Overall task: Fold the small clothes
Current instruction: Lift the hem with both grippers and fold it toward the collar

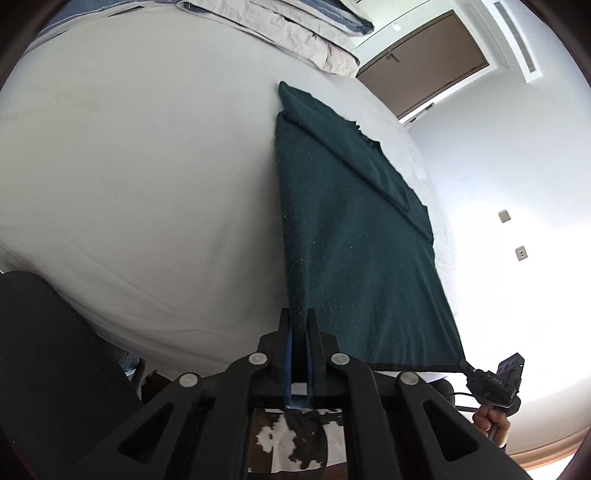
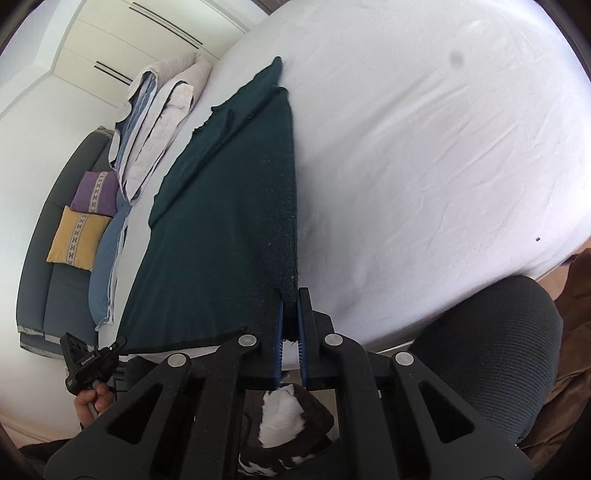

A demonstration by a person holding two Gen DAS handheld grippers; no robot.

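Note:
A dark green knit garment (image 1: 351,236) lies stretched over the white bed (image 1: 147,166), its far part folded over. My left gripper (image 1: 298,317) is shut on one near corner of its hem. My right gripper (image 2: 290,295) is shut on the other near corner; the garment (image 2: 229,206) runs away from it across the bed (image 2: 424,147). The hem is pulled taut between the two grippers. The right gripper shows in the left wrist view (image 1: 467,366), and the left gripper in the right wrist view (image 2: 120,341).
Folded bedding (image 1: 295,33) lies at the far end of the bed, also seen in the right wrist view (image 2: 155,122). A black mesh chair (image 2: 491,354) stands by the near bed edge. A grey sofa (image 2: 55,240) holds a yellow cushion (image 2: 75,236) and a purple cushion (image 2: 96,192). A cowhide rug (image 1: 291,439) lies below.

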